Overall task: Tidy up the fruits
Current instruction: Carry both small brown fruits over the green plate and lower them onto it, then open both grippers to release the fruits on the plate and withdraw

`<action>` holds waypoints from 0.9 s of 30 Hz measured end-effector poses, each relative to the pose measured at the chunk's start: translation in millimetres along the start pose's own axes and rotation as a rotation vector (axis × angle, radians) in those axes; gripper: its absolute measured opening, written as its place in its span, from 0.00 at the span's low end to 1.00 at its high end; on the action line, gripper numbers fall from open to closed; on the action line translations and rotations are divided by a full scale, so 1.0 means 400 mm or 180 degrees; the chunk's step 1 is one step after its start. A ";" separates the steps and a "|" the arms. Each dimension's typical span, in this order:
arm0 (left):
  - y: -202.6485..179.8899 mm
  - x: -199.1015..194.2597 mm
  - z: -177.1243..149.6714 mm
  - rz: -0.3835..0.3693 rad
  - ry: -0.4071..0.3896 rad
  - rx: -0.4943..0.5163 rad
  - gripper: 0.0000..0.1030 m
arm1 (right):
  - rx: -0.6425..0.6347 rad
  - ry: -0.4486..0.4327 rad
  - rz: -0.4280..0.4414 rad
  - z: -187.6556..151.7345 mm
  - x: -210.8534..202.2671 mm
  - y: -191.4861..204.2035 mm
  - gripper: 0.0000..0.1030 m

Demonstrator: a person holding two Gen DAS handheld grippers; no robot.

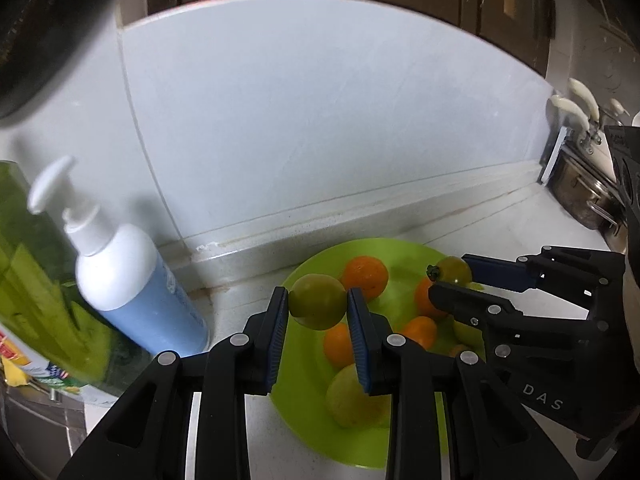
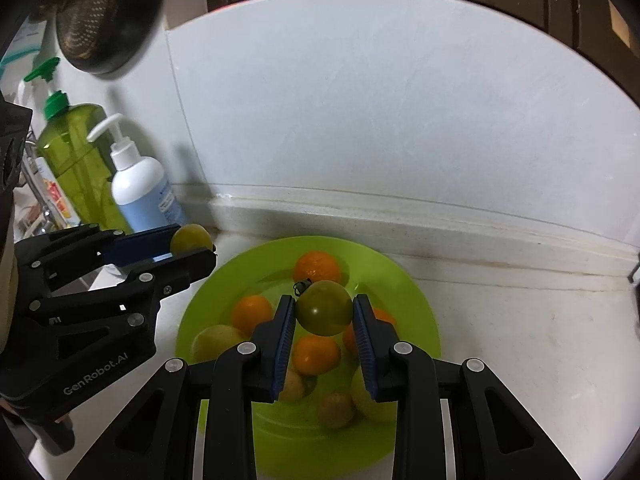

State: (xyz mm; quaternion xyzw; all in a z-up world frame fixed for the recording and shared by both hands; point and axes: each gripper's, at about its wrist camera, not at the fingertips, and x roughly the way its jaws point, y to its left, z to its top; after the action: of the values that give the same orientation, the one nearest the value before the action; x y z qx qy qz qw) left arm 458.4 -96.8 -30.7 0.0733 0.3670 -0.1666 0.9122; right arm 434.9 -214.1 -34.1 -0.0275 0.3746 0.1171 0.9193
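Observation:
A bright green plate (image 1: 304,420) (image 2: 416,300) sits on the white counter and holds several oranges (image 1: 366,276) (image 2: 317,266) and yellow-green fruits (image 1: 354,398) (image 2: 216,340). My left gripper (image 1: 318,304) (image 2: 192,242) is shut on a yellow-green fruit (image 1: 318,306) (image 2: 190,238), held above the plate's left rim. My right gripper (image 2: 324,312) (image 1: 452,276) is shut on a darker green tomato with a stem (image 2: 324,307) (image 1: 454,270), hanging over the middle of the plate.
A white and blue pump bottle (image 1: 128,280) (image 2: 140,188) and a green bottle (image 1: 36,280) (image 2: 76,160) stand at the left by the wall. A steel pot (image 1: 580,196) sits at the far right. The counter's raised back ledge (image 2: 400,220) runs behind the plate.

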 end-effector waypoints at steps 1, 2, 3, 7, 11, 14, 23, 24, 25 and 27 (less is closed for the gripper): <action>0.002 0.010 0.002 -0.0015 0.0025 -0.0007 0.29 | 0.0000 0.0018 0.0004 0.002 0.009 -0.003 0.30; 0.003 0.021 0.003 -0.0036 0.0056 -0.0013 0.29 | 0.0009 0.0040 0.0006 0.003 0.019 -0.007 0.30; 0.005 0.030 0.005 -0.0050 0.0081 -0.0020 0.29 | 0.0018 0.0054 0.0014 0.003 0.026 -0.010 0.30; 0.005 0.064 0.009 -0.0092 0.0174 -0.0014 0.29 | 0.0043 0.0118 0.0041 0.010 0.056 -0.020 0.30; 0.005 0.088 0.009 -0.0125 0.0249 -0.0013 0.29 | 0.0045 0.0159 0.0070 0.012 0.074 -0.024 0.30; 0.002 0.105 0.009 -0.0140 0.0302 -0.0015 0.29 | 0.0032 0.0185 0.0078 0.018 0.089 -0.025 0.30; -0.005 0.120 0.014 -0.0178 0.0309 -0.0038 0.32 | 0.0075 0.0225 0.0120 0.014 0.108 -0.034 0.30; -0.005 0.118 0.014 -0.0180 0.0313 -0.0044 0.34 | 0.0073 0.0223 0.0123 0.014 0.106 -0.033 0.30; -0.003 0.115 0.013 -0.0187 0.0319 -0.0051 0.35 | 0.0071 0.0218 0.0110 0.013 0.104 -0.032 0.31; -0.003 0.105 0.008 -0.0156 0.0319 -0.0061 0.38 | 0.0077 0.0211 0.0101 0.011 0.102 -0.030 0.31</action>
State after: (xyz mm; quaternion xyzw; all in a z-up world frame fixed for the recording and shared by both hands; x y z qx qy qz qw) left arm 488.4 -109.3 -57.3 0.0638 0.4155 -0.1816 0.8890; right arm 469.1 -217.3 -59.7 -0.0143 0.4066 0.1261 0.9047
